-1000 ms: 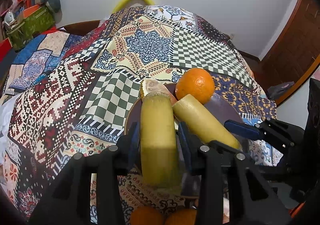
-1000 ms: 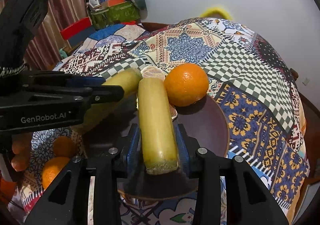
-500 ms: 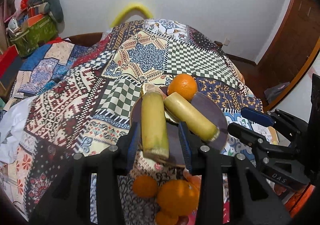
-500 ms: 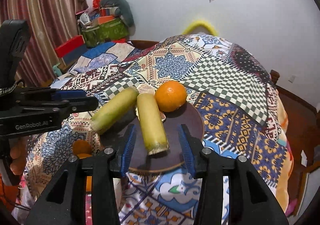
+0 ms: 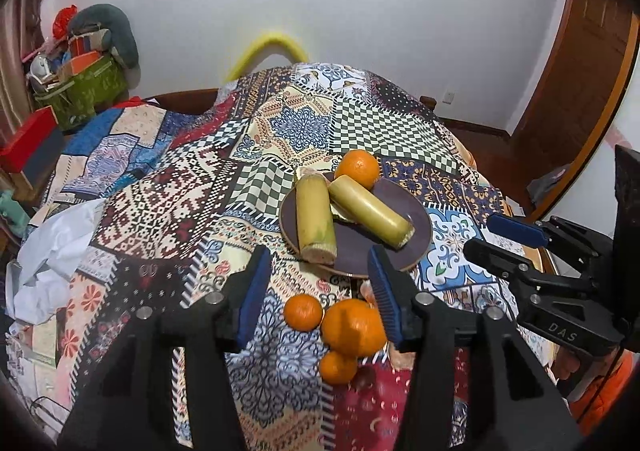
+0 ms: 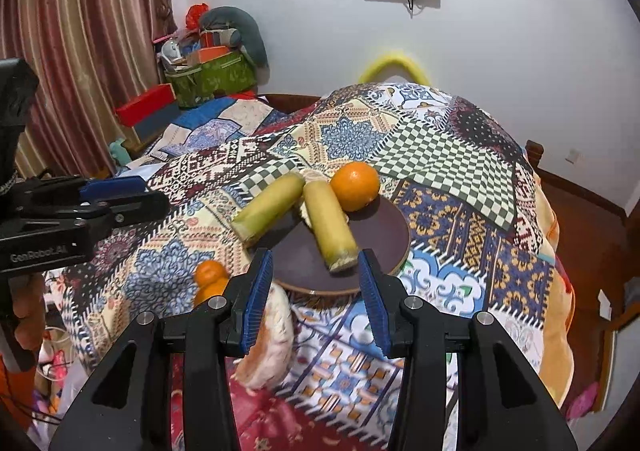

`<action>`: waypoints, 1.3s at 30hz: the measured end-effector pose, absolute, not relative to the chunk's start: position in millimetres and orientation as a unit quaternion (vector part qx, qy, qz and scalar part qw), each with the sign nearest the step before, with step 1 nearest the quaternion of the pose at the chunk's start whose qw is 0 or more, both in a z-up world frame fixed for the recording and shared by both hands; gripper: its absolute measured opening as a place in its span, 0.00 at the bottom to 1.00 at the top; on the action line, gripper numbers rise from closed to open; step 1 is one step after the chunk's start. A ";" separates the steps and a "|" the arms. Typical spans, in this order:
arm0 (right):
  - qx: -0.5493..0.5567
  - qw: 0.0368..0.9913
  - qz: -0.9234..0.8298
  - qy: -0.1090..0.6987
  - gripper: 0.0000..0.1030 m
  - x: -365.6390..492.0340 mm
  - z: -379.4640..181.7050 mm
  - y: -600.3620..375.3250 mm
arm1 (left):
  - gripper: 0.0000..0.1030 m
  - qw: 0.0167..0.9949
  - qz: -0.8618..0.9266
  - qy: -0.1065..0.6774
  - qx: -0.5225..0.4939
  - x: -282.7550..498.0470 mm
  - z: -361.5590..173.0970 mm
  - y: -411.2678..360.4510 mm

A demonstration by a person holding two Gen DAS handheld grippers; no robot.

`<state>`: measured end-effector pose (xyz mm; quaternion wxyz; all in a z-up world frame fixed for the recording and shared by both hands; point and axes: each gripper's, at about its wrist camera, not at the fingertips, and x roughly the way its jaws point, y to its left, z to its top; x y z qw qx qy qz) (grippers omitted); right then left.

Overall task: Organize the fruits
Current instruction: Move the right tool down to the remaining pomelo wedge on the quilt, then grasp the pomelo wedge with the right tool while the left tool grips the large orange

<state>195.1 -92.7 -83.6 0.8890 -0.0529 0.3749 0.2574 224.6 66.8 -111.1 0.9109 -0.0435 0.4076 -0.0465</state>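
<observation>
A round worktop [image 5: 132, 211] draped in a busy patchwork cloth [image 5: 380, 131] carries a dark round plate [image 5: 416, 219] near its front edge. On the plate lie two yellow-green cut cane pieces: one [image 5: 314, 219] along the plate's left side with its cut end at the front rim, the other [image 5: 370, 209] angled across the middle, the two touching at their far ends. A large orange [image 5: 357, 169] sits at the plate's back edge, touching the angled piece. Something pale shows behind the canes, too hidden to name. In front of the plate, by the worktop's near edge, three loose oranges [image 5: 352, 327] huddle together on the cloth. The left tongs [image 5: 318, 291] hover above these oranges, blue-padded fingers spread wide and holding nothing. The right tongs [image 6: 314, 295] hover in front of the plate's near rim, likewise wide apart and empty. From the right camera a pale lump [image 6: 270, 339], blurred, lies just under the right tongs' left finger.
</observation>
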 end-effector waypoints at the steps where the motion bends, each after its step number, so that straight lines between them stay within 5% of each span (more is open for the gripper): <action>1: -0.052 0.889 0.256 0.376 0.39 192.2 -83.6 -92.5 | 0.51 0.912 -0.045 0.405 -0.042 219.7 -110.3 67.6; 9: -0.045 0.886 0.249 0.388 0.48 173.4 -94.8 -92.9 | 0.53 0.913 -0.038 0.405 -0.030 195.0 -117.9 67.3; 26: -0.059 0.847 0.257 0.463 0.48 174.6 -160.6 -65.5 | 0.53 0.890 -0.038 0.451 -0.049 187.3 -164.9 80.0; 30: -0.066 0.837 0.261 0.477 0.34 177.5 -172.7 -60.8 | 0.53 0.888 -0.040 0.456 -0.043 193.1 -169.1 77.1; 39: -0.029 0.842 0.272 0.465 0.22 171.5 -164.1 -78.0 | 0.55 0.883 -0.055 0.465 -0.036 201.0 -174.8 62.2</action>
